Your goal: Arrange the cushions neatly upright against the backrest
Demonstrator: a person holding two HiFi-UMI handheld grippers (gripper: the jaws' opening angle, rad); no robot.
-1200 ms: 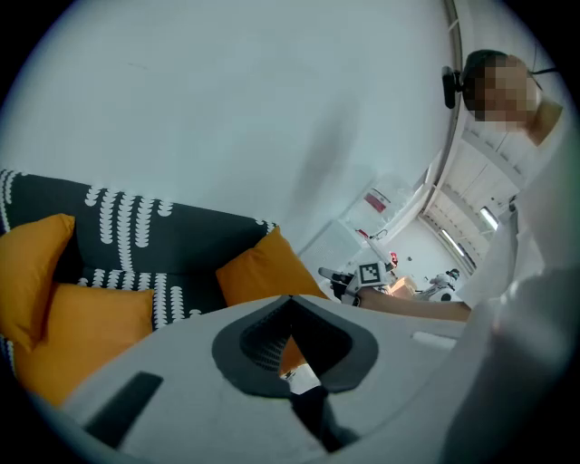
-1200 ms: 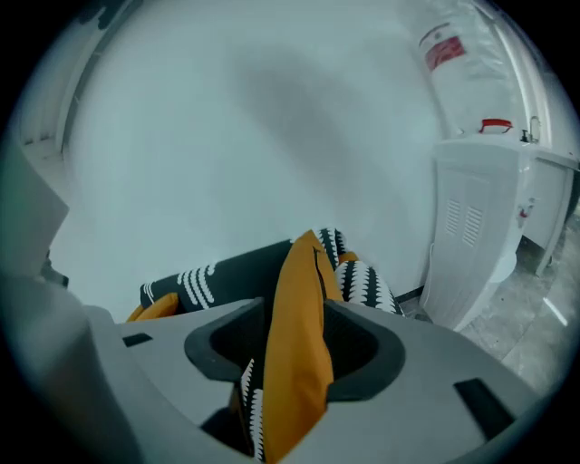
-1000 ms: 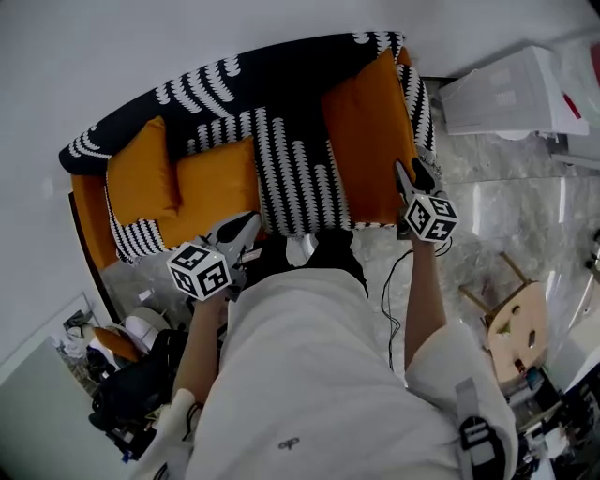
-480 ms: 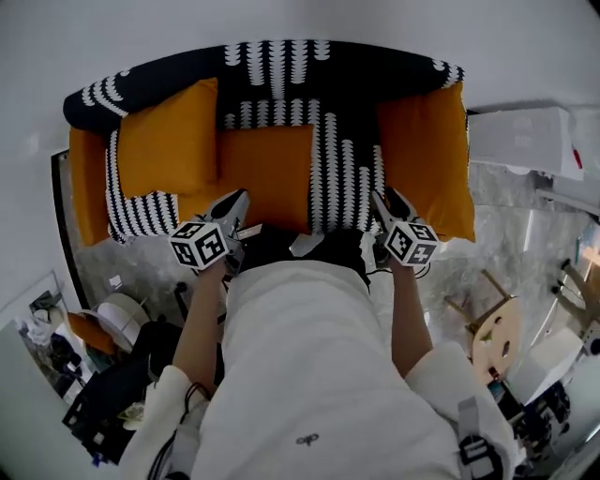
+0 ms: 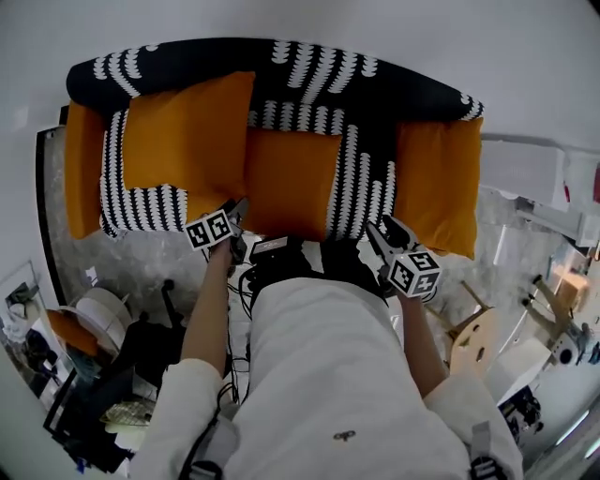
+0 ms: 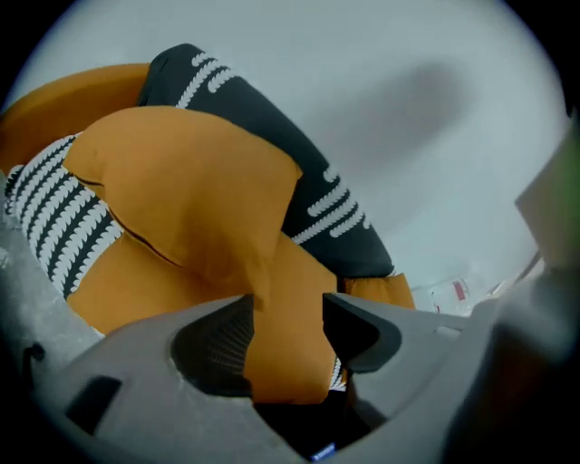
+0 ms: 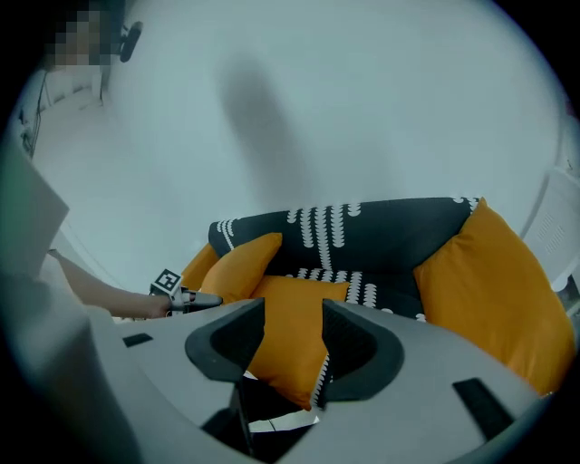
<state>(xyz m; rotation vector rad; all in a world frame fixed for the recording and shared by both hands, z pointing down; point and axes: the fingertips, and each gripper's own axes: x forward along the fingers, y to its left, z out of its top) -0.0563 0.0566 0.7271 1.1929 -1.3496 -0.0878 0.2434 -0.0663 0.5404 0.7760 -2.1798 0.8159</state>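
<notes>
left claw [image 6: 287, 310] has reached the middle cushion [image 5: 292, 183], opening around it.

Left cushion [image 5: 187, 131], mid cushion [image 5: 291, 183], right cushion [image 5: 439, 192]: plain orange cloth, matt, soft creases; seam line on left one. Sofa [image 5: 309, 80]: blk cloth w/ white woven-look pattern, matt. Floor [image 5: 511, 248]: grey marble-look stone, glossy, w/ reflections. Wall [image 5: 375, 28]: smooth, matt, white. Stool [image 5: 473, 337]: pale wood, smooth. Person's top [image 5: 328, 375]: white cloth, matt, lightly wrinkled.
</notes>
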